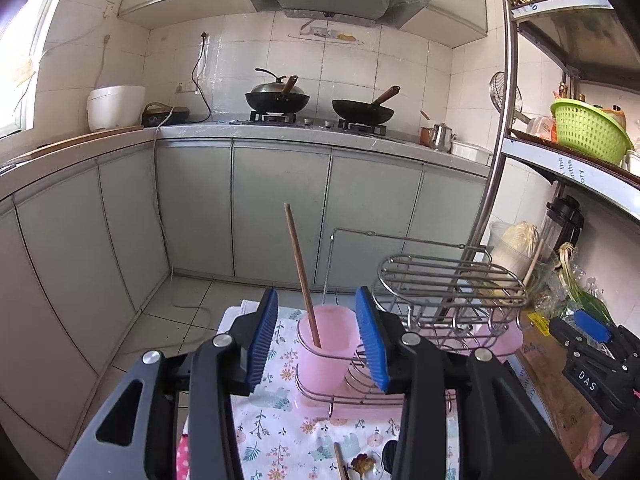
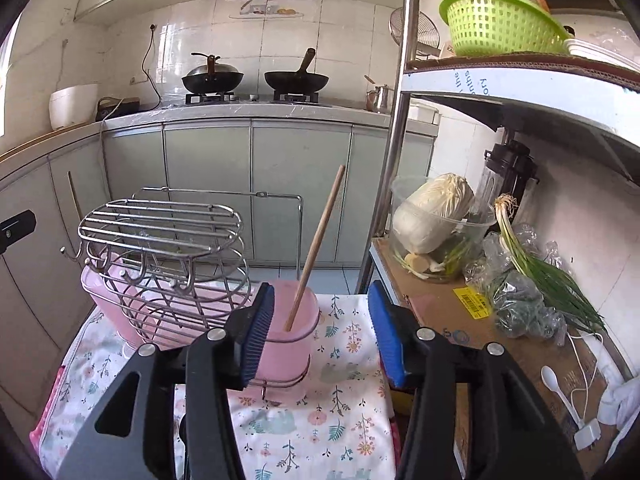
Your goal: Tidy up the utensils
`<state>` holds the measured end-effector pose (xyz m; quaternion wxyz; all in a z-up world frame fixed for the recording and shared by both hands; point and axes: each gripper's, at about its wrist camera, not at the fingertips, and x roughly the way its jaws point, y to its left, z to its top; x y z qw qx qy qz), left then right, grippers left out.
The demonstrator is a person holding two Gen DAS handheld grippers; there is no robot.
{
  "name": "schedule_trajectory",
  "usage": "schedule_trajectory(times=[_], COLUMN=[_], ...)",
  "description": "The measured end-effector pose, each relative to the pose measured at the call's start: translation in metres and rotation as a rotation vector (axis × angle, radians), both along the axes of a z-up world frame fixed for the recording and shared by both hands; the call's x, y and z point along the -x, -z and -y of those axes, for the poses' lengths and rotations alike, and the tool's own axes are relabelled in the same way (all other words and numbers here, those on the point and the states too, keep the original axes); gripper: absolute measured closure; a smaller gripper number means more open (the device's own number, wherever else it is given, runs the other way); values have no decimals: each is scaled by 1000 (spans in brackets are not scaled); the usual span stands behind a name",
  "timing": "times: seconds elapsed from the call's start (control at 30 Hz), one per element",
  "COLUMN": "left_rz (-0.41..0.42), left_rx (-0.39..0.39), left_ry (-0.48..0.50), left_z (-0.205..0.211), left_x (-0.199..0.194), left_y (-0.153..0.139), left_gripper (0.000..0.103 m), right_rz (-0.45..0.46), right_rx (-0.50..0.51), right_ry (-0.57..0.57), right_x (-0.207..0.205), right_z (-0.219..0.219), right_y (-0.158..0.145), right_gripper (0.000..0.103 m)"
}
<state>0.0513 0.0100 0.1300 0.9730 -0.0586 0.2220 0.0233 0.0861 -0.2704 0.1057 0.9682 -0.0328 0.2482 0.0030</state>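
Note:
A pink cup [image 1: 326, 344] [image 2: 290, 332] sits in the wire ring of a metal utensil rack [image 1: 448, 288] [image 2: 160, 240] on a floral cloth [image 1: 280, 432] [image 2: 320, 420]. One wooden chopstick [image 1: 302, 276] [image 2: 318, 244] stands tilted in the cup. My left gripper [image 1: 320, 340] is open and empty, its blue pads either side of the cup. My right gripper [image 2: 320, 336] is open and empty, just in front of the cup; it also shows in the left wrist view [image 1: 592, 344]. A spoon and another chopstick [image 1: 362, 464] lie on the cloth near me.
A steel shelf post [image 2: 396, 136] and a shelf with cabbage [image 2: 432, 216], green onions [image 2: 548, 276] and a white spoon [image 2: 560, 392] stand to the right. A green basket [image 2: 500, 24] sits above. The counter with two woks [image 1: 320, 100] is across the floor.

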Motion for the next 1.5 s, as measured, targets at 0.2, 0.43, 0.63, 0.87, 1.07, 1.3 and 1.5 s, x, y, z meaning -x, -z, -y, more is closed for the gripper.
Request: schedule_trajectory(times=[0.2,0.43,0.63,0.87,1.07,1.3,1.5], left_rz=[-42,-105,-175,-261,-392,-583,-712], left_rx=[-8,-21,-15,-10,22,171,244], left_ry=[29,48,46,41,79,173,191], left_z=[13,21,19,11,2,0,7], left_x=[15,22,20,16,7,-10,-33], left_y=[16,40,64,95,130,172,200], left_gripper=[63,63,63,63,63,69,77], right_rz=[-39,-85,-131,-209,-354,-466,-519], right_rx=[-33,-44,-44,-52,-133,-224,-314], right_ry=[16,20,10,-18,-92,-161,-205], right_x=[13,23,26,23,17,12,9], right_z=[12,14,7,-2,-11,-21,-17], right_y=[14,36,57,85,122,151,160], right_gripper=[53,53,53,53,53,53,54])
